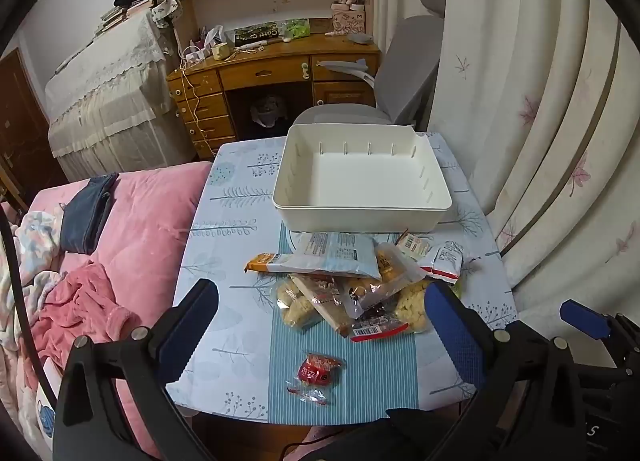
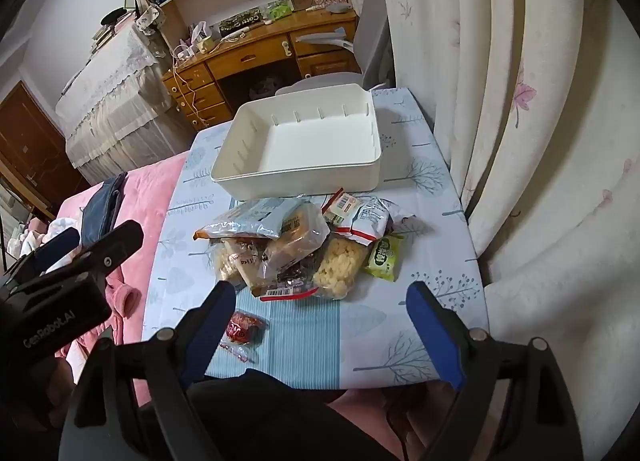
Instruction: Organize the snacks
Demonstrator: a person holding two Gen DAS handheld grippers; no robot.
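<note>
Both sets of jaws are standing wide and holding nothing: the left gripper [image 1: 320,321] is framing the snack pile [image 1: 352,285] at frame centre, and the right gripper [image 2: 320,321] is hovering at lower centre. Approach the lone red candy [image 1: 316,375] first; it is lying apart. The white bin [image 1: 360,213], upper centre, is sitting empty. Keep clear of the table edge [image 2: 476,253] and the curtain [image 2: 520,141] at right.

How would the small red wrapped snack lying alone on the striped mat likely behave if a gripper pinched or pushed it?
The small red wrapped snack looks light, so a push would probably slide it along the striped mat. Its glossy clear wrapper seems crinkly and may slip between the pads. The loose twisted ends look floppy; the firmer red middle is likely the better pinch.
</note>
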